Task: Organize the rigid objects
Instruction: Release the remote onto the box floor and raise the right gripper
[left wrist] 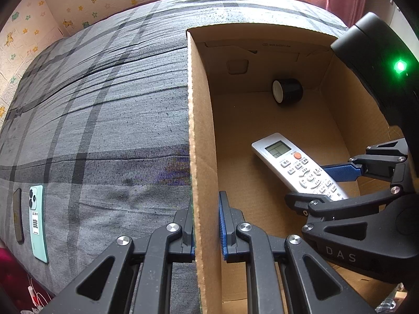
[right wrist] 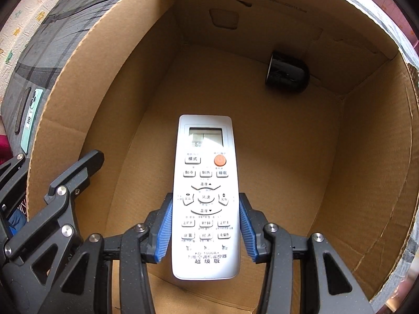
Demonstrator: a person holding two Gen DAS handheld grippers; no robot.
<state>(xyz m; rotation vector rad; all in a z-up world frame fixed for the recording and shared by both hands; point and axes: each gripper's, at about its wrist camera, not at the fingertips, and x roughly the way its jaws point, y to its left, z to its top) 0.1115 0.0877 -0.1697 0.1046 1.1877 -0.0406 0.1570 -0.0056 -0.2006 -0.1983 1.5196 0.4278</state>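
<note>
Your right gripper (right wrist: 205, 226) has its blue pads clamped on the sides of the white remote (right wrist: 205, 196), holding it down inside the cardboard box (right wrist: 366, 157). Your left gripper (left wrist: 207, 225) is pinched tight on the box's side wall. A black can (right wrist: 286, 72) lies in the far corner. Two phones (left wrist: 38, 222) sit on the plaid bedspread (left wrist: 104, 104) outside.

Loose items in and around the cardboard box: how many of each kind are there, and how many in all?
Remote control, in the right gripper, inside the box: 1
Black cylinder lying on the box floor: 1
Phones on the bedspread, one mint green, one dark: 2
Total: 4
</note>
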